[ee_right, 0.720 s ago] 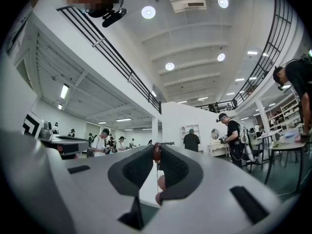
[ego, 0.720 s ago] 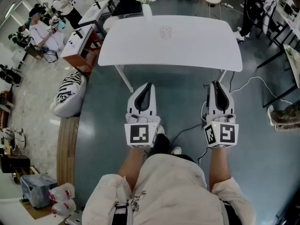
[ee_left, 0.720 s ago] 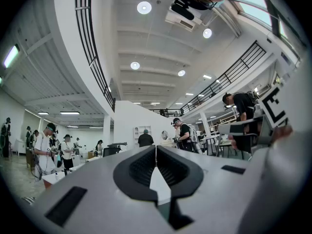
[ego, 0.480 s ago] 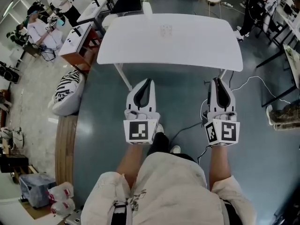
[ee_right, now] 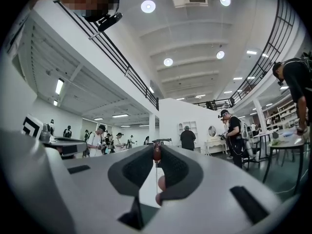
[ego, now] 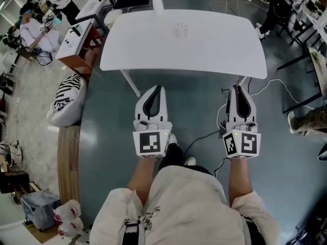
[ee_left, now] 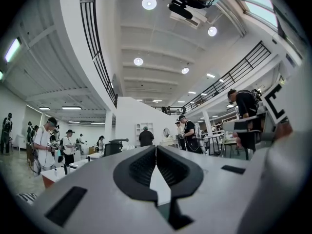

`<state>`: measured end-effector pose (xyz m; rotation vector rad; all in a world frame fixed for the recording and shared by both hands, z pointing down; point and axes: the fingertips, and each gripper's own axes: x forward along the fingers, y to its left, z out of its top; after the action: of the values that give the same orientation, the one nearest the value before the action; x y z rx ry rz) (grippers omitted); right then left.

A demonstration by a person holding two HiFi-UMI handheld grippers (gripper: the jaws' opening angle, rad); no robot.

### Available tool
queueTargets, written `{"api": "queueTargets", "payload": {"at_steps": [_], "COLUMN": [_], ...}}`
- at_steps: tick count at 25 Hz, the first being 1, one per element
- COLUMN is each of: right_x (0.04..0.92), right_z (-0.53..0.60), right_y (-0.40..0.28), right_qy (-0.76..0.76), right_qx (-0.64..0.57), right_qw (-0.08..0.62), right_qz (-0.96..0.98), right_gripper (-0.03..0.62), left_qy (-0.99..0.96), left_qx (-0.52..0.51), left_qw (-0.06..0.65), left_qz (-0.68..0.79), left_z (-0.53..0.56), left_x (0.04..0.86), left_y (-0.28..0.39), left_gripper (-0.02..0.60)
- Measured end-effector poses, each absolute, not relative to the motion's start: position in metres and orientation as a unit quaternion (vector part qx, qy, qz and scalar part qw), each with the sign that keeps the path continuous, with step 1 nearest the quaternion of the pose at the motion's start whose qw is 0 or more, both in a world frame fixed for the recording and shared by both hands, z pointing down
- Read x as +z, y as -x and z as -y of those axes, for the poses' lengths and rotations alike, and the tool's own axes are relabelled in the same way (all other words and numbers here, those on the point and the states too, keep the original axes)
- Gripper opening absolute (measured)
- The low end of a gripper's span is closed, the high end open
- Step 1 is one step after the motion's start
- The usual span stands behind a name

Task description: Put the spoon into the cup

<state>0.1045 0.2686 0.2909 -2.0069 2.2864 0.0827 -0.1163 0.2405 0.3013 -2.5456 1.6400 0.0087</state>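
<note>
Right gripper (ego: 235, 88) is pinching the spoon (ee_right: 156, 153), seen edge-on. Left gripper (ego: 159, 87) is pressing its jaws together, empty. Clear cup (ego: 180, 30) is sitting on the white table (ego: 225, 50) at 12 o'clock, well apart. Approach and insertion are still pending.

I see a white table (ego: 184, 47), what looks like a flower vase (ego: 157, 3) by its far edge, and a striped cushion (ego: 66, 93) to the left.

The faint clear cup (ego: 180, 30) on the table (ego: 219, 50) is too small for detail.
</note>
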Motion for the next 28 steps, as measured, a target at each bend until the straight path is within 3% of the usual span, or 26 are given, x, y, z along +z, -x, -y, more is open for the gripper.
{"api": "queueTargets", "payload": {"at_steps": [28], "right_x": [0.281], "right_z": [-0.077], "right_y": [0.009], "right_qy": [0.634], "right_qx": [0.026], "right_qw": [0.041], "right_qz": [-0.772], "right_gripper": [0.028], "left_qy": [0.817], "left_qx": [0.027], "left_qw": [0.046], "left_qz": [-0.574], "left_z": [-0.068], "left_x": [0.295], "left_y": [0.229], "left_gripper": [0.008]}}
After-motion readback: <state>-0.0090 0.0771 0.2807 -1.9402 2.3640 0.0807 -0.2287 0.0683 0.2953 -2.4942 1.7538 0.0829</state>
